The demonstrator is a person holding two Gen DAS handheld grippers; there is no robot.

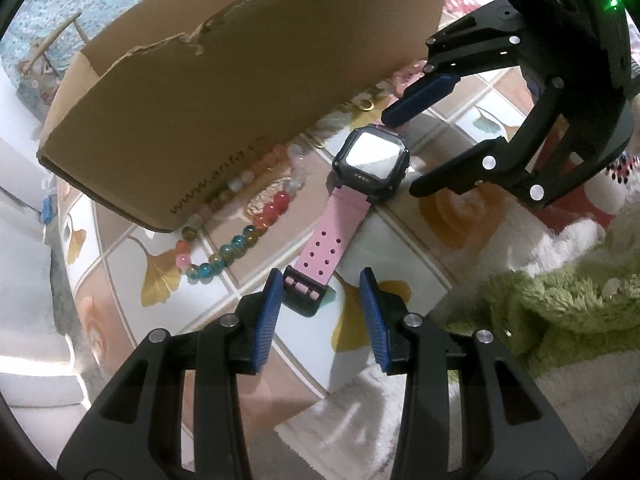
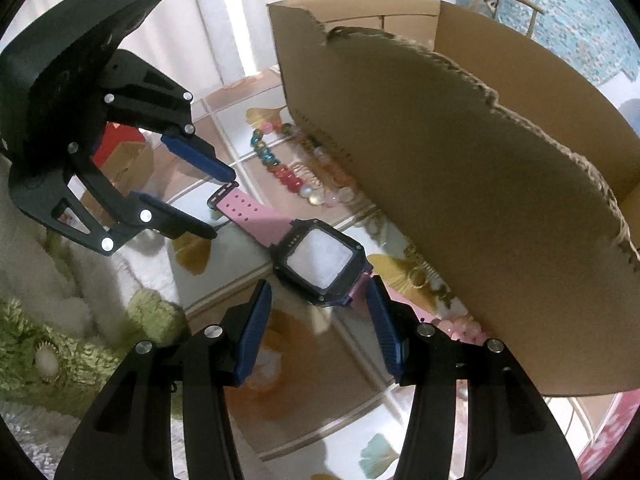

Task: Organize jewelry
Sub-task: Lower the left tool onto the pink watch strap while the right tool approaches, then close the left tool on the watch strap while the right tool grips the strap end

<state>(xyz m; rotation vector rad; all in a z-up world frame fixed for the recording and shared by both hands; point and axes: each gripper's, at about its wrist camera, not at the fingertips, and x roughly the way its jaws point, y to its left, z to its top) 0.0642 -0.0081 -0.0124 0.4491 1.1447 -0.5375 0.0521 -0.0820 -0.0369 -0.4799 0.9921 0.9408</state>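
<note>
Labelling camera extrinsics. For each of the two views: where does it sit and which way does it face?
Left wrist: on the left gripper, looking along the pink strap toward the watch; right gripper opposite.
Right wrist: on the right gripper, facing the watch from its face end; left gripper at the buckle.
Shared: watch, bead bracelet, cardboard box, both grippers open.

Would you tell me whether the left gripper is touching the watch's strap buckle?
Cannot tell. In the left wrist view, the left gripper is open around the strap buckle; one finger looks flush, but no gap or contact shows plainly.
</note>
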